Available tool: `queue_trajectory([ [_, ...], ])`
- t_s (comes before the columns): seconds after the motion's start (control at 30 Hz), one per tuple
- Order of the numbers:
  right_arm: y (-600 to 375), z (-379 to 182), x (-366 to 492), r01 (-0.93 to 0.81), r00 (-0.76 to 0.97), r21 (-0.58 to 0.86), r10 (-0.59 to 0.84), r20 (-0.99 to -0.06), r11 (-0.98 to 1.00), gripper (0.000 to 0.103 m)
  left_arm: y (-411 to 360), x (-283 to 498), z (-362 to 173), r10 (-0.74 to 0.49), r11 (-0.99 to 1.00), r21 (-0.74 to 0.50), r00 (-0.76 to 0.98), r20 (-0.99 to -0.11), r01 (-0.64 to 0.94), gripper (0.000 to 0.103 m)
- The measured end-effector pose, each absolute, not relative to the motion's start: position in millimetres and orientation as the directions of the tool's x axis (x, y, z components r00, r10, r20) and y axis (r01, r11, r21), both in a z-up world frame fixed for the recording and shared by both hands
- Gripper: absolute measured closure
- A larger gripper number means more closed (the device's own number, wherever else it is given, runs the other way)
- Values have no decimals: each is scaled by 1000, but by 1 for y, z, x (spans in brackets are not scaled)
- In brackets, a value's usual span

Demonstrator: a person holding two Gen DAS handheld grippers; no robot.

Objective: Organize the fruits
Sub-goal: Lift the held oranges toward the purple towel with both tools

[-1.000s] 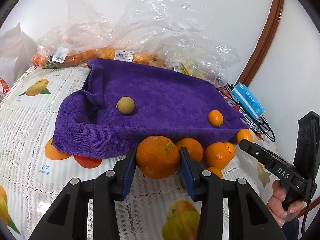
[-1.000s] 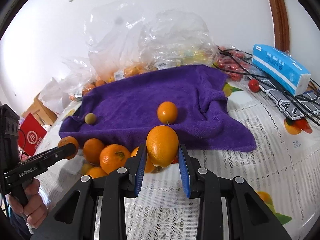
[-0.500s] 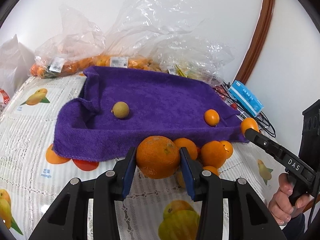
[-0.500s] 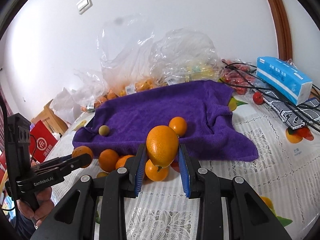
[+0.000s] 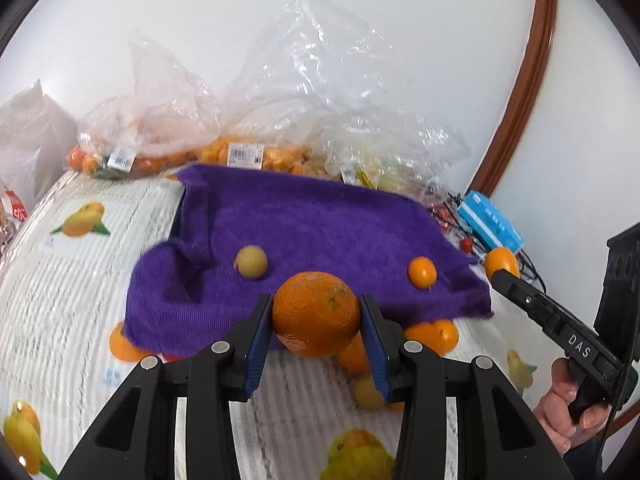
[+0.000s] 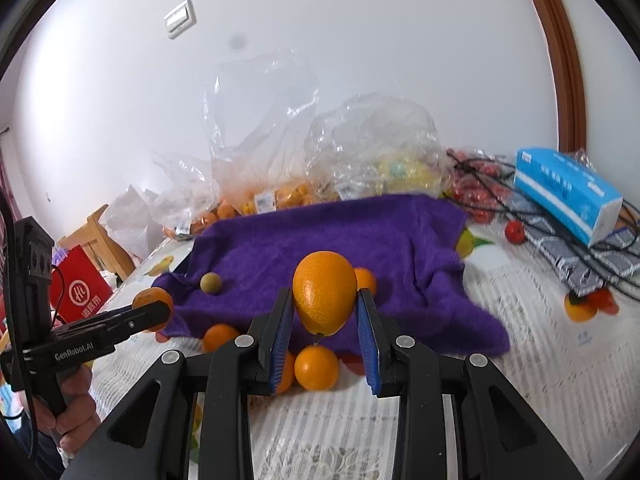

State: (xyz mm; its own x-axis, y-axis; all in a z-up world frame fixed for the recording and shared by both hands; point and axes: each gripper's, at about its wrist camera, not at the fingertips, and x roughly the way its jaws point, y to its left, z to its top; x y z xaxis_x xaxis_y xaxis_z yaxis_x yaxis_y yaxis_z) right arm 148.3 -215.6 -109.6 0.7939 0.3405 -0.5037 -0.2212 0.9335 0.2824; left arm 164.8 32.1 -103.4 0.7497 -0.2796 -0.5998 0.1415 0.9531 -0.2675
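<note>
1. The left gripper [image 5: 316, 322] pinches a large rough-skinned orange [image 5: 315, 314] between its blue pads, held clear above the table [image 5: 60, 280] at the near edge of the purple towel [image 5: 312, 224].
2. The right gripper [image 6: 323, 320] clamps a smooth oval orange [image 6: 324, 297] the same way, also lifted off the table and seen against the towel's near edge.
3. Below and just beyond the two grippers, a loose cluster of small oranges [image 6: 316, 367] lies on the table against the near hem of the towel; one of them is partly tucked under the hem.
4. On the towel rest a small yellow-green fruit [image 5: 251, 262] toward the left and a small orange [image 5: 422, 272] toward the right, well apart.
5. The towel's left corner is folded up into a ridge.
6. Along the far edge of the towel stand clear plastic bags [image 5: 320, 92]. The left ones hold small orange fruits and carry white price labels; the right one [image 6: 376, 148] holds pale yellow contents too blurred to identify.
7. Far right, a blue tissue pack [image 6: 568, 196] lies over black cables and a patterned pouch, with small red fruits [image 6: 514, 233] beside it.
8. The table cover is white lace printed with fruit pictures.
</note>
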Motion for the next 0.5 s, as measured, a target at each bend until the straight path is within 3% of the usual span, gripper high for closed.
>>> queue_trajectory([
  [0.5, -208, -58, 202, -269, 843, 204, 333, -423, 941, 71, 15, 225, -83, -239, 964, -237, 793, -561, 122, 62],
])
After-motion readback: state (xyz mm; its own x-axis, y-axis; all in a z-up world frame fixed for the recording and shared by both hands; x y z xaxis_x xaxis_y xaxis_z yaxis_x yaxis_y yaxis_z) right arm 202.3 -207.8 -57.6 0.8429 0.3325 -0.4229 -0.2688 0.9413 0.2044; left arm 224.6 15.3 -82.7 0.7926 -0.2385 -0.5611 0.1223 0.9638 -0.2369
